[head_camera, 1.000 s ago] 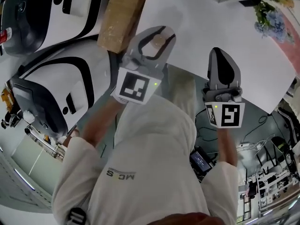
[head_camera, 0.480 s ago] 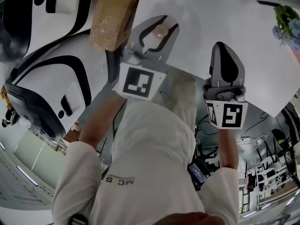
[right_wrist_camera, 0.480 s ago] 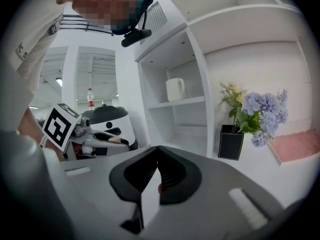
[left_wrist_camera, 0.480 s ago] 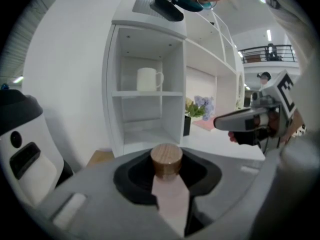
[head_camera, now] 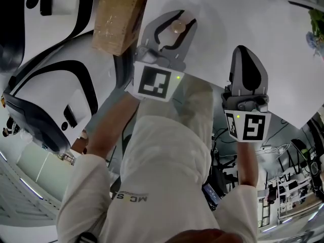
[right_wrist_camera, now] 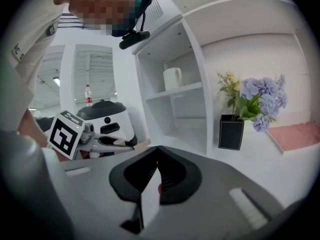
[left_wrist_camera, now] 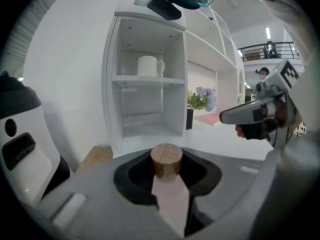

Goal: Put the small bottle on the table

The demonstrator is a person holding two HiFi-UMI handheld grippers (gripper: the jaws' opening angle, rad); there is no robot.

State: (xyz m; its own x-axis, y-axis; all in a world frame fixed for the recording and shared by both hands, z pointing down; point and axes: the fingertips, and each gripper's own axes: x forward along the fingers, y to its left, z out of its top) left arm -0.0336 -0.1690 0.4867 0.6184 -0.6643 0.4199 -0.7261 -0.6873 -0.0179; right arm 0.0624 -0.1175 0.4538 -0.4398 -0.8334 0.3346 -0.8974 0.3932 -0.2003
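Observation:
The small bottle has a pale pink body and a round wooden cap. My left gripper is shut on it and holds it just above the white table, near the table's front edge; from the head view only the bottle cap shows between the jaws. To the right, my right gripper hangs over the table edge, shut with nothing in it. In the right gripper view its jaws meet at the gripper tip, and the left gripper shows at the left.
A white shelf unit stands at the back of the table with a white mug on its middle shelf. Beside it are flowers in a black vase. A cardboard box and a white-and-black machine lie left of the table.
My left gripper has moved forward over the table with the bottle still in it. The right gripper has barely shifted.

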